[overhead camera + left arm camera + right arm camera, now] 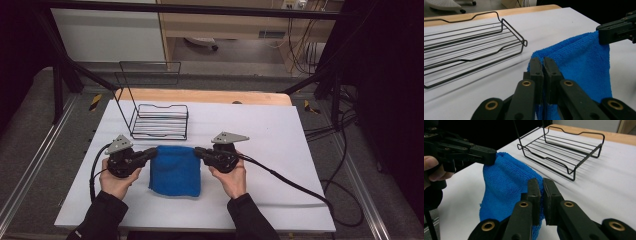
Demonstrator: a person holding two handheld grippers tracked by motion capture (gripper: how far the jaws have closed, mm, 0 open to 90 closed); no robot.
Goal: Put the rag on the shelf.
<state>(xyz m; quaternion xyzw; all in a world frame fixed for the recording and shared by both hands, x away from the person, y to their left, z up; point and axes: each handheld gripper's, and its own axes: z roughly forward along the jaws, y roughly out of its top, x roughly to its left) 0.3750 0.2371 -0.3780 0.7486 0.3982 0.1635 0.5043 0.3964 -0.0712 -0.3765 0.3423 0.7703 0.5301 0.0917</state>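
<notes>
A folded blue cloth [175, 170] hangs between my two grippers, just above the white table [280, 150]. My left gripper [154, 151] is shut on the cloth's upper left corner, and my right gripper [197, 151] is shut on its upper right corner. In the left gripper view my own jaws [543, 67] pinch the cloth [584, 62], with the right gripper [602, 35] clamped on the far corner. The right gripper view has my jaws [541, 187] closed on the cloth [506, 182], and the left gripper [486, 155] grips the opposite corner.
A black wire rack [160, 122] with a tall back frame stands on the table just beyond the cloth [474, 45] [564, 150]. A wooden strip [200, 95] runs along the table's far edge. Cables trail off to the right.
</notes>
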